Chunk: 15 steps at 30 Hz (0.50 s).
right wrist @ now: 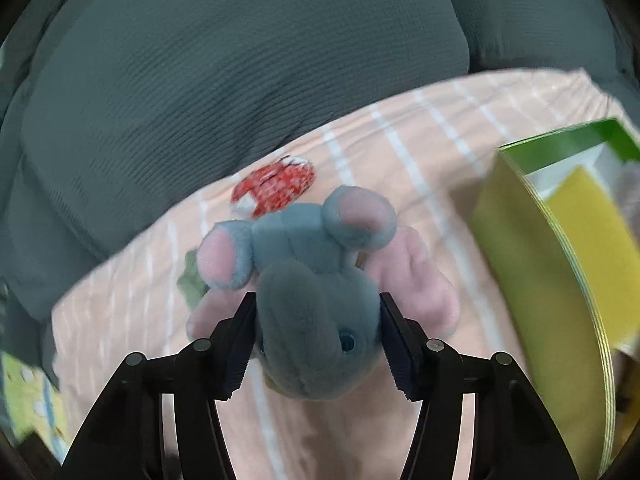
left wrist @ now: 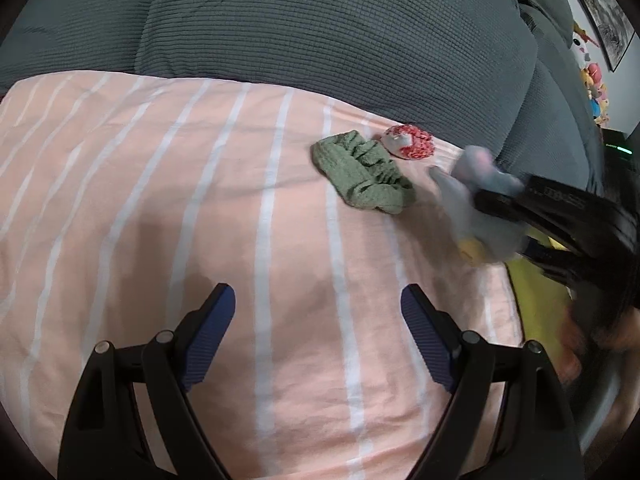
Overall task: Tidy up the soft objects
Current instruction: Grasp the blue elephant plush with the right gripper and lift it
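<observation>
A blue-grey plush animal (right wrist: 316, 320) with pink ears lies on the peach striped sheet (right wrist: 400, 148). My right gripper (right wrist: 316, 308) is shut on its head, one pad pressed against each side. In the left wrist view the same plush animal (left wrist: 464, 200) shows blurred at the right, with the right gripper (left wrist: 504, 224) on it. A green knitted cloth (left wrist: 360, 172) lies crumpled on the sheet, and beside it a small red-and-white soft item (left wrist: 410, 142). My left gripper (left wrist: 318, 300) hangs open over bare sheet, nearer than the cloth, holding nothing.
A yellow-green box (right wrist: 540, 264) stands open at the right of the plush, also seen as the box (left wrist: 536, 292) under the right gripper. Dark grey sofa cushions (left wrist: 320, 20) rise behind the sheet. Colourful toys (left wrist: 594, 84) sit far right.
</observation>
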Available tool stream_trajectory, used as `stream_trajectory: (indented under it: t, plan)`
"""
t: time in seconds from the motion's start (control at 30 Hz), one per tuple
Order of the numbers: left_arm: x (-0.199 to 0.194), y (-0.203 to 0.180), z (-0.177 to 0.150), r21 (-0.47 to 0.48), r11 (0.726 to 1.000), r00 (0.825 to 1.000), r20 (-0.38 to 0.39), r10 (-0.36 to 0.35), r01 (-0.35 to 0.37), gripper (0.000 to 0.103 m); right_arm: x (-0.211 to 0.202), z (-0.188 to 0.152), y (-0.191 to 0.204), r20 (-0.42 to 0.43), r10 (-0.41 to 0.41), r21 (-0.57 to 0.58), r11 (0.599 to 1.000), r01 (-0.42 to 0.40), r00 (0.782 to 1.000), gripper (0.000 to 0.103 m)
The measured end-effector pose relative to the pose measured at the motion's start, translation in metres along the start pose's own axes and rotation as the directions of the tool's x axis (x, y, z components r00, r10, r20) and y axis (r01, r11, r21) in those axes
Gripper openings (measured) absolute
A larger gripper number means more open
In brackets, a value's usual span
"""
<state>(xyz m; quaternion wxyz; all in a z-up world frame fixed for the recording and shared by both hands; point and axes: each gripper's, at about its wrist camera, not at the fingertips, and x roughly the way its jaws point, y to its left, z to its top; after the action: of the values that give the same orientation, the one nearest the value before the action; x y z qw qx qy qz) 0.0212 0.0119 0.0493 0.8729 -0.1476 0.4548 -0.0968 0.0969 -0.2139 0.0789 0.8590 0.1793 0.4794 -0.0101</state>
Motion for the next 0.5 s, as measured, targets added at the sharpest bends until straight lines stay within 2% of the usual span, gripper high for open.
stream_trajectory:
  t: [0.07, 0.2, 0.3, 0.37, 0.47, 0.5]
  plan:
    - [0.0, 0.001, -0.001, 0.002, 1.0, 1.0, 0.002, 0.021, -0.021, 0.084, -0.014, -0.013, 0.005, -0.011, 0.019, -0.028, 0.999, -0.02, 1.0, 0.06]
    - [0.001, 0.004, -0.002, -0.013, 1.0, 1.0, -0.005, 0.021, -0.021, 0.084, -0.033, -0.049, 0.007, -0.092, 0.069, -0.049, 0.996, -0.073, 0.993, 0.061]
    - [0.002, 0.006, -0.004, -0.021, 0.999, 0.999, -0.019, 0.027, -0.027, 0.084, -0.03, -0.067, 0.001, -0.17, 0.079, -0.027, 0.996, -0.085, 0.982, 0.062]
    - [0.003, 0.008, -0.005, -0.025, 0.999, 0.999, -0.025, 0.041, -0.041, 0.084, -0.03, -0.072, -0.003, -0.174, 0.091, -0.015, 0.995, -0.095, 0.981, 0.063]
    - [0.003, 0.009, -0.005, -0.031, 0.999, 0.999, -0.027, 0.039, -0.04, 0.084, -0.04, -0.073, -0.006, -0.154, 0.088, -0.038, 0.995, -0.095, 0.984, 0.081]
    - [0.002, 0.009, -0.006, -0.029, 0.999, 0.999, -0.027, 0.032, -0.033, 0.084, -0.044, -0.072, -0.006, -0.133, 0.09, -0.046, 0.994, -0.097, 0.987, 0.083]
